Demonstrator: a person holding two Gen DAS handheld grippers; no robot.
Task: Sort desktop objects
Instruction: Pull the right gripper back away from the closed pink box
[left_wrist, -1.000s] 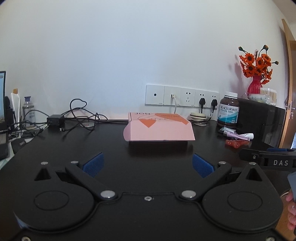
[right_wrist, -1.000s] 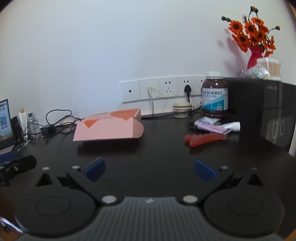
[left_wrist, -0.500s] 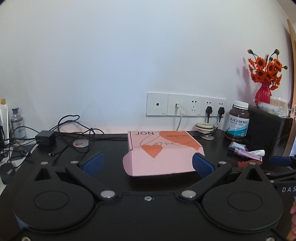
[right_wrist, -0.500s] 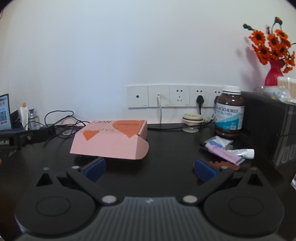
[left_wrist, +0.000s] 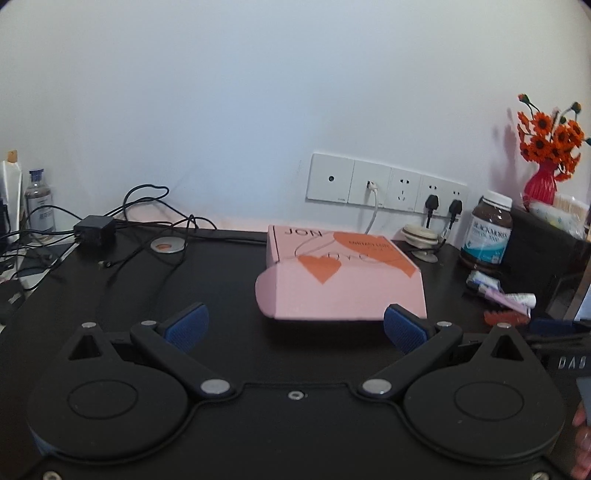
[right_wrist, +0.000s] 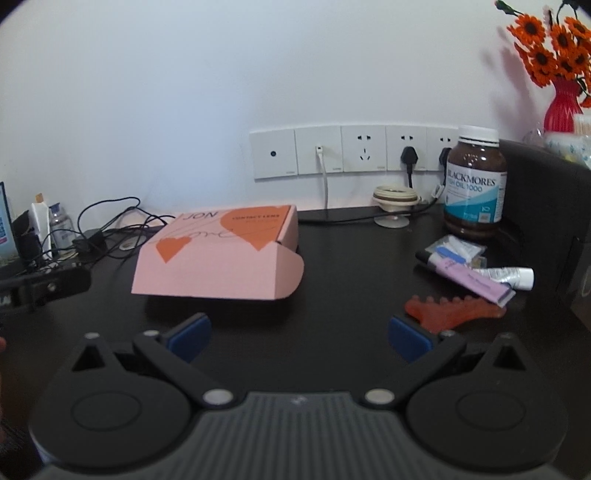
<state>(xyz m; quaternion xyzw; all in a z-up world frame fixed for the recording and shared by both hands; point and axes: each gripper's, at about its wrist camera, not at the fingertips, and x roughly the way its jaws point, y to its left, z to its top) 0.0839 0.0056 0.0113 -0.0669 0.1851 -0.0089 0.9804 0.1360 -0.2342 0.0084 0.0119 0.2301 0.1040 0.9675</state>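
A pink cardboard box (left_wrist: 341, 280) (right_wrist: 221, 254) with orange hearts lies closed on the black desk (left_wrist: 207, 295). My left gripper (left_wrist: 293, 326) hangs open just in front of it, with nothing between the blue pads. To the right of the box sits my right gripper (right_wrist: 299, 336), also open and empty. Close ahead of its right pad lies a red comb-like piece (right_wrist: 448, 314) (left_wrist: 506, 316). Behind that lie a lilac tube (right_wrist: 469, 278), a white tube (right_wrist: 511, 276) and a small clear packet (right_wrist: 458, 251).
A brown fish-oil bottle (right_wrist: 474, 184) stands by a black box (right_wrist: 554, 221) at the right, with a red vase of orange flowers (left_wrist: 545, 162) behind. Cables and a black adapter (left_wrist: 94, 229) lie at the back left. Wall sockets (left_wrist: 384, 184) run along the back.
Both grippers have tilted down and moved closer, so the pink box and the small items look larger and nearer. Both stay open.
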